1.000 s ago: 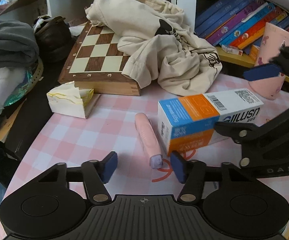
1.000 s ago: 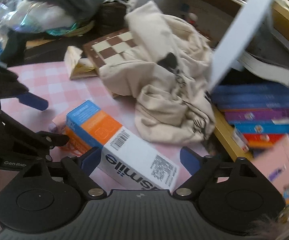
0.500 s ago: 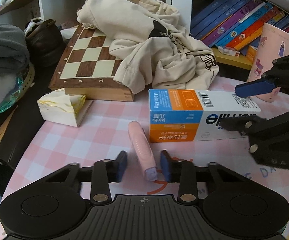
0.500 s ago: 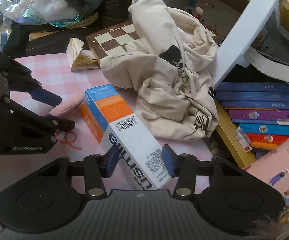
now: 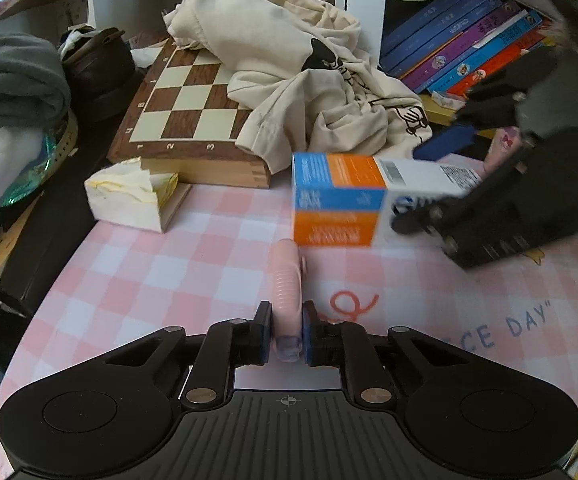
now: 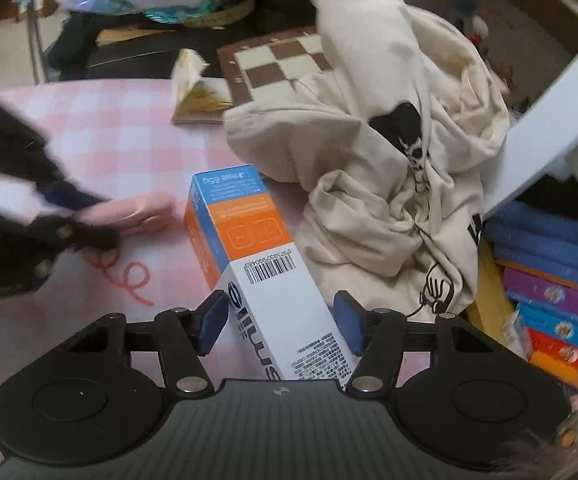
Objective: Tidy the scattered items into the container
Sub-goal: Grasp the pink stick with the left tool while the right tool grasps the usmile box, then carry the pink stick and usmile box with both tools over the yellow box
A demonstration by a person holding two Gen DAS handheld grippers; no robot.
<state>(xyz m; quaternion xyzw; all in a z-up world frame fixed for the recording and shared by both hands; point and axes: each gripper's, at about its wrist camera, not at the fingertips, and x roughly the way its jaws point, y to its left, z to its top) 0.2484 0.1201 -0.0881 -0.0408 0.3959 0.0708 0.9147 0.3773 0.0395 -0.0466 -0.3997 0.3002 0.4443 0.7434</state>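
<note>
left gripper [image 5: 285, 332] is pinching the near end of the pink case [image 5: 285, 280], blue pads pressed flat on both its sides. the case is a slim, rounded plastic stick with fine ribs across its back and a greyish-purple cap at the near tip. its long axis runs straight away from the gripper, near to far, far end pointing at the box [image 5: 337, 200]. it lies low on the cloth [image 5: 161, 264], a smooth pink-and-white check with red doodles and blue lettering.

right gripper [image 6: 281, 320] straddles the white end of the box, jaws opening. from its own view the left pad looks to touch the box's side and the right pad shows a thin gap, though blur makes that hard to call. the box is a long glossy carton, blue and orange at one end, white with a barcode at the other. in the left view its long axis runs left to right, coloured end to the left, sitting just beyond the case's far tip.

behind, a crumpled cream garment [image 5: 309, 80], soft and deeply creased, drapes over a wooden chessboard [image 5: 185, 104] with box-jointed corners. left of that sits a torn paper packet [image 5: 129, 196]. glossy book spines [image 5: 469, 48] lean at far right.
</note>
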